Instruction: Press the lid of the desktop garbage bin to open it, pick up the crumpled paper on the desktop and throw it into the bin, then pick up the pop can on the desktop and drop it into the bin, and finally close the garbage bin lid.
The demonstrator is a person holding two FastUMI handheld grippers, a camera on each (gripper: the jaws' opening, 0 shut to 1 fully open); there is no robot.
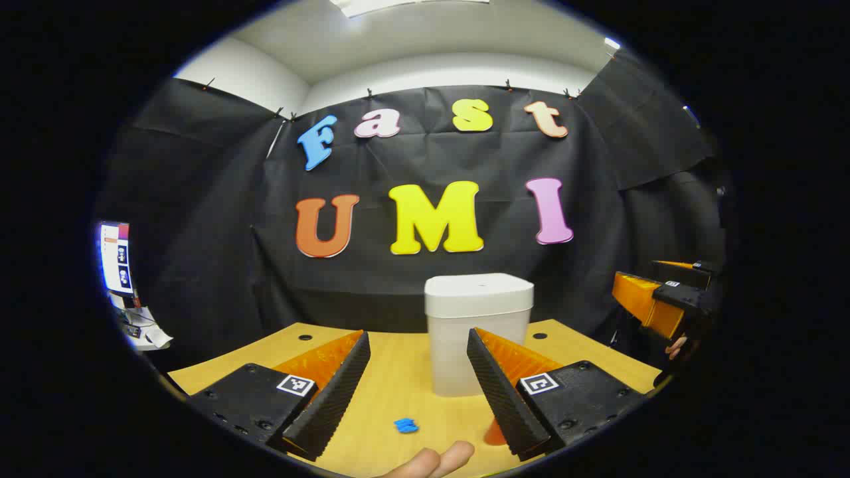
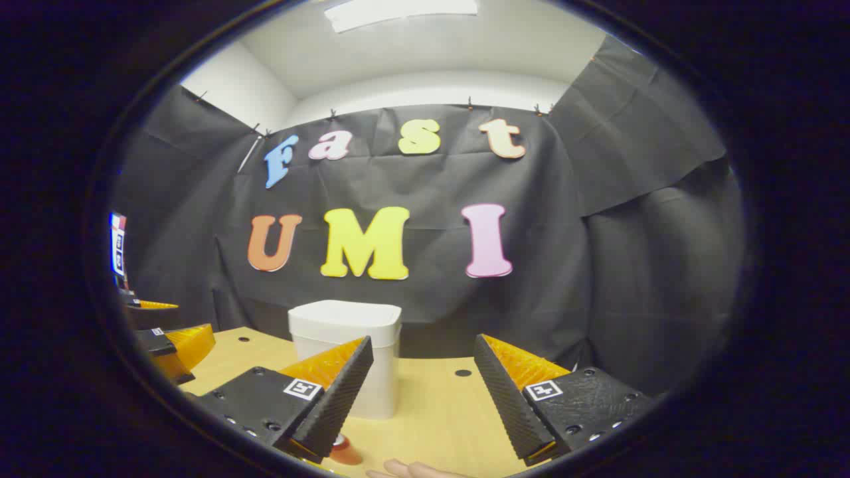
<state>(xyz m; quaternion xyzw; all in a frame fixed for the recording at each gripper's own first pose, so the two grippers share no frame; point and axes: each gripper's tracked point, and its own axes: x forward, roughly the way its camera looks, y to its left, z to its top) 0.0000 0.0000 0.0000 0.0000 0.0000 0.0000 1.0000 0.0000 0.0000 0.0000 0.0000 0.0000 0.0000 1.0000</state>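
White and closed-lidded, the garbage bin [image 1: 478,332] stands upright on the wooden desk [image 1: 398,378], ahead of both grippers. Left gripper [image 1: 417,392] has its fingers spread wide, holding nothing; right gripper [image 2: 422,398] likewise gapes empty, the bin [image 2: 345,352] behind its left finger.

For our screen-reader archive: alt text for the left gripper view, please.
A white bin with its lid shut stands on a wooden table, framed between the open left gripper. A small blue scrap lies nearer.
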